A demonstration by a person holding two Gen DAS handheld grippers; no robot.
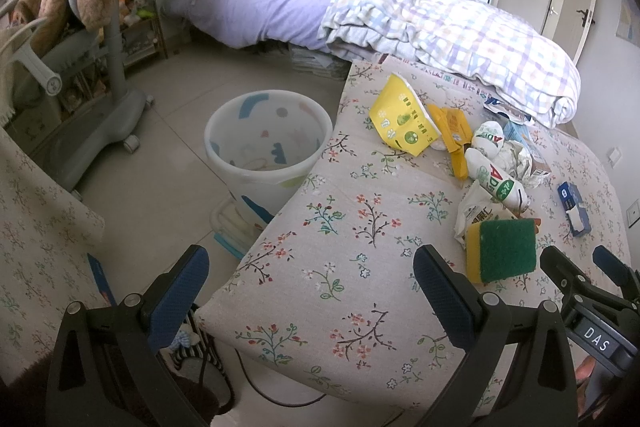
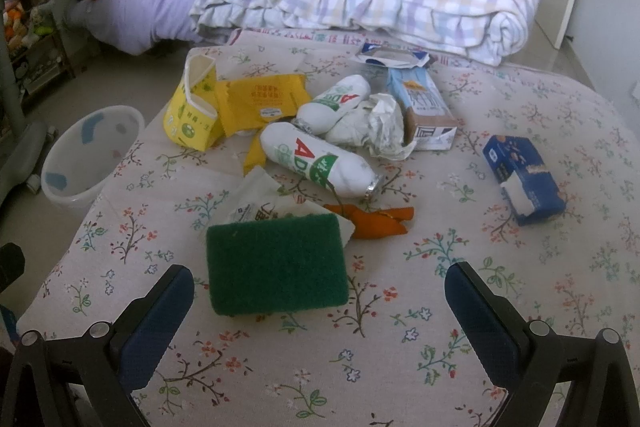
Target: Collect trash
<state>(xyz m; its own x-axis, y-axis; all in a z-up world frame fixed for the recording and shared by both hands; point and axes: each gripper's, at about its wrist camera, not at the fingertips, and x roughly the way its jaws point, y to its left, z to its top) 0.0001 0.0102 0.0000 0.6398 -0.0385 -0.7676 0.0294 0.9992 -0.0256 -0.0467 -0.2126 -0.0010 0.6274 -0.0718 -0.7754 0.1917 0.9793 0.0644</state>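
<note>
Bedroom clutter framed a flowered bedspread (image 2: 500, 307), with an empty white bin (image 1: 268, 147) standing on the floor just beside its edge. Trash sat heaped mid-spread: a yellow carton (image 2: 192, 115), two white bottles (image 2: 316, 163) lettered "AD", a blue box (image 2: 524, 179), and nearest, a green sponge (image 2: 276, 263). Both the right gripper (image 2: 320, 311) and left gripper (image 1: 312, 299) hung spread wide, holding nothing. I'd have squeezed the sponge across its short sides. "DAS" showed on a gripper label (image 1: 596, 337).
</note>
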